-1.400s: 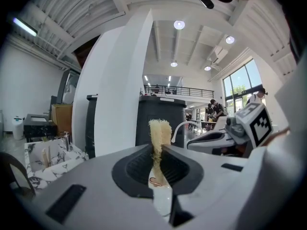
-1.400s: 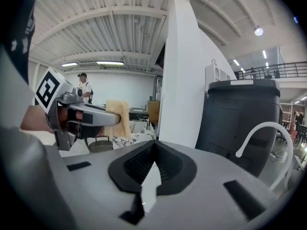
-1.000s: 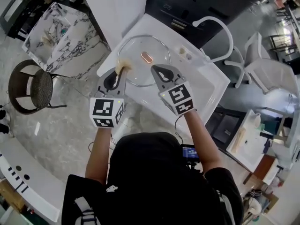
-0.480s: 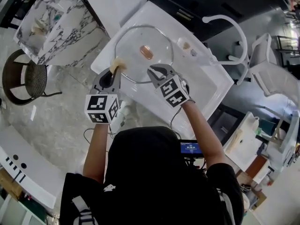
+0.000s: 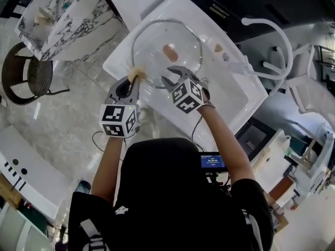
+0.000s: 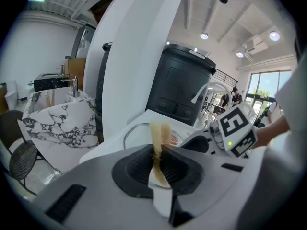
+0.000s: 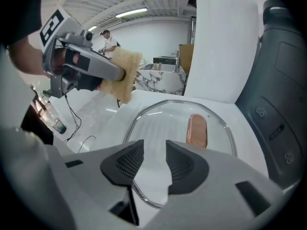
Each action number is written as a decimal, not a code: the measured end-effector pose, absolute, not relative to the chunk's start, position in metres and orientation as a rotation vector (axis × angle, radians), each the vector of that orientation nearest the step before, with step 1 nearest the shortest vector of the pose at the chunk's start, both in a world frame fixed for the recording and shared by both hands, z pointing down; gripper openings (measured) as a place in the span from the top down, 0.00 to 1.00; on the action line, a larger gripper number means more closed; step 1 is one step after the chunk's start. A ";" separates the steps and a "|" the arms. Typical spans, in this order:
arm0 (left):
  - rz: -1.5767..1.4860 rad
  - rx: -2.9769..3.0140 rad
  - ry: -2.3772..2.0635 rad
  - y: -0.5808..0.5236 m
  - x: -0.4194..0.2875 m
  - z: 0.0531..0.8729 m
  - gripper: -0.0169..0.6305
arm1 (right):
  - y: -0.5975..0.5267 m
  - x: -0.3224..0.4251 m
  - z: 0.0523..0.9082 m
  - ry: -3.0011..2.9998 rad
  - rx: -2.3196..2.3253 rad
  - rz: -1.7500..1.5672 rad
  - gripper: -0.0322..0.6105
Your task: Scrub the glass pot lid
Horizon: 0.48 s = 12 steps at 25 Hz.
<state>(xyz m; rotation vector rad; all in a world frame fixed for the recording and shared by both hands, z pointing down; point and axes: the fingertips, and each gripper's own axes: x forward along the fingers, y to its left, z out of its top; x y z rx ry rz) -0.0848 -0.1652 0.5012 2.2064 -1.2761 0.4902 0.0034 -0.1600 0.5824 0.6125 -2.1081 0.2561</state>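
Note:
A round glass pot lid [image 5: 167, 51] with a copper-coloured handle [image 5: 169, 52] lies flat in the white sink basin [image 5: 235, 95]. In the right gripper view the glass pot lid [image 7: 158, 128] spreads just beyond the jaws. My left gripper [image 5: 133, 79] is shut on a tan scrubbing sponge [image 5: 137, 72] at the lid's near-left rim; in the left gripper view the sponge [image 6: 159, 143] sticks up between the pads. My right gripper [image 5: 173, 76] hovers at the lid's near edge, jaws opening, with the rim below the gap and no pad pressing on it [image 7: 154, 160].
A white curved faucet [image 5: 272, 33] stands at the sink's right. Two small items [image 5: 221, 51] rest on the sink ledge beside the lid. A marble-topped table [image 5: 55, 20] and a dark chair [image 5: 29, 77] stand to the left on the floor.
The right gripper's jaws have parted at the lid's near edge. Both grippers have shifted slightly toward the lid; the left still clamps the sponge.

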 end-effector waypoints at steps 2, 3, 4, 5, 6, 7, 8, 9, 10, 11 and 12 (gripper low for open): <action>0.516 2.195 -1.275 -0.160 -0.088 0.508 0.94 | -0.159 0.001 0.589 -2.100 0.598 0.257 0.73; 0.527 2.188 -1.275 -0.157 -0.090 0.511 0.94 | -0.159 0.001 0.592 -2.097 0.592 0.260 0.72; 0.537 2.181 -1.277 -0.155 -0.091 0.514 0.94 | -0.158 0.000 0.595 -2.094 0.586 0.263 0.70; 0.549 2.179 -1.278 -0.154 -0.092 0.516 0.94 | -0.159 -0.001 0.597 -2.092 0.582 0.266 0.69; 0.566 2.186 -1.280 -0.152 -0.093 0.517 0.94 | -0.160 -0.001 0.599 -2.092 0.579 0.268 0.68; 0.591 2.203 -1.280 -0.150 -0.092 0.519 0.94 | -0.160 -0.002 0.601 -2.092 0.575 0.270 0.67; 0.619 2.227 -1.276 -0.148 -0.091 0.520 0.94 | -0.160 -0.002 0.603 -2.092 0.571 0.274 0.67; 0.644 2.250 -1.267 -0.144 -0.089 0.522 0.94 | -0.159 -0.003 0.605 -2.091 0.566 0.279 0.66; 0.658 2.267 -1.254 -0.141 -0.087 0.523 0.94 | -0.158 -0.003 0.607 -2.089 0.562 0.283 0.66; 0.663 2.275 -1.241 -0.138 -0.085 0.524 0.94 | -0.157 -0.003 0.609 -2.086 0.557 0.284 0.65; 0.664 2.278 -1.232 -0.136 -0.084 0.525 0.94 | -0.156 -0.003 0.611 -2.083 0.554 0.281 0.65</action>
